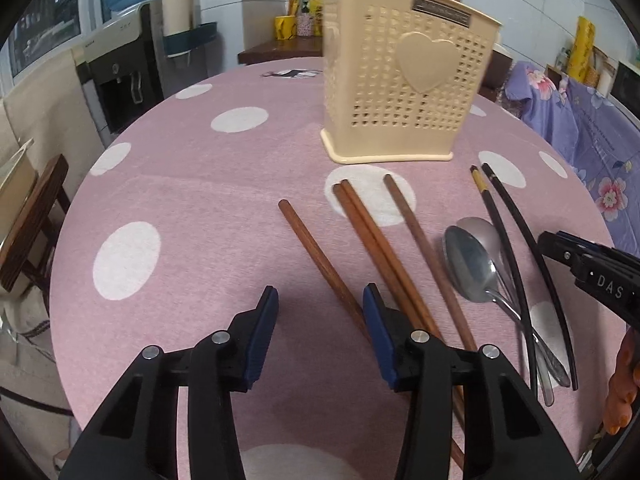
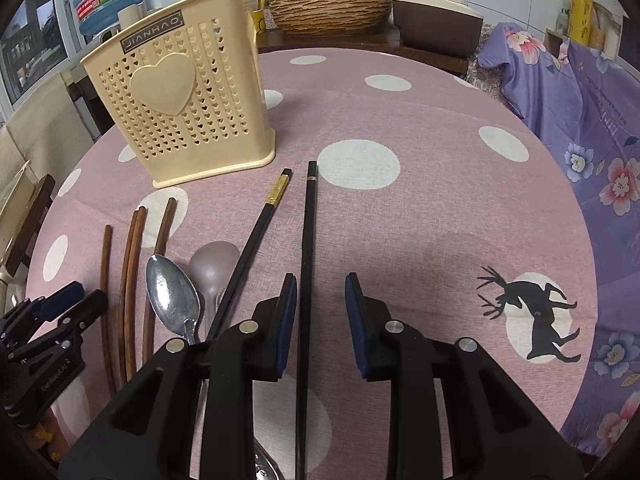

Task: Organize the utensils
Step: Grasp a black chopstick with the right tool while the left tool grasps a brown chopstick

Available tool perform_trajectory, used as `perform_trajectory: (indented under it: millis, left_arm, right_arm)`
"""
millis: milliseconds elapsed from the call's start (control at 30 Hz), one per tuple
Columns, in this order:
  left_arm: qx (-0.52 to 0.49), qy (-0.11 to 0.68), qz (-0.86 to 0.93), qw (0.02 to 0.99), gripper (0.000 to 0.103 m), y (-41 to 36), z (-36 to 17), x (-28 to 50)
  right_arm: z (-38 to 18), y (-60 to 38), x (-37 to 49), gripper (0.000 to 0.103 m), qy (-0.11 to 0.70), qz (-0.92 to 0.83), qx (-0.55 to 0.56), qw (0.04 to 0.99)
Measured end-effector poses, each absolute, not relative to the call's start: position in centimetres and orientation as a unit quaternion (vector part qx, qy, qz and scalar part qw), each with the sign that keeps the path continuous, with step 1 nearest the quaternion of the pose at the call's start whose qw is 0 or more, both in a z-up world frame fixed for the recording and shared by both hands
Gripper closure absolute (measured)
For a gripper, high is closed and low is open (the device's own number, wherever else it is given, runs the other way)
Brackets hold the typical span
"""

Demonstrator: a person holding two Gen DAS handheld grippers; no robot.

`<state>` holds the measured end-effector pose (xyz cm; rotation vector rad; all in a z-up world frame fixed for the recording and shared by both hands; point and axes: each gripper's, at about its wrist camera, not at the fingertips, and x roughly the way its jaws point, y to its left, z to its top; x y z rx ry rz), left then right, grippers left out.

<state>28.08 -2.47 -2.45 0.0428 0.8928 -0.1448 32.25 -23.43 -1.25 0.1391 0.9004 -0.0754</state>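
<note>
A cream perforated utensil holder with a heart on its side stands upright at the back of the table. In front of it lie several brown chopsticks, two metal spoons and two black chopsticks. My left gripper is open low over the cloth; the leftmost brown chopstick runs between its fingers, close to the right pad. My right gripper is open too, with one black chopstick lying between its fingers beside the left pad. Each gripper shows at the edge of the other's view.
The round table wears a pink cloth with white dots and a deer print. A wooden chair and a water dispenser stand to the left. Purple floral fabric lies to the right, and a woven basin sits behind.
</note>
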Motion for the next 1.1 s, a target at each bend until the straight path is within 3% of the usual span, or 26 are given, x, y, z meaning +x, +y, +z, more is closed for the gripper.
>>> perform_trajectory:
  millis: [600,800,1100]
  left_arm:
    - [-0.042,0.449,-0.062,0.891,0.059,-2.2,-2.4,31.2]
    - [-0.029,0.437,-0.051,0.897,0.075,-2.4,-2.5,31.5]
    - [-0.018,0.433,-0.044,0.900,0.089,-2.5,-2.5,32.9]
  right_arm:
    - [-1.5,-23.8,37.6,0.077,0.446,0.003,0.064,0.893]
    - [-2.0,-23.5,39.2,0.083,0.456,-0.007,0.051,0.889]
    - [-2.2,-23.0,40.0,0.094,0.452,-0.021,0.040,0.891]
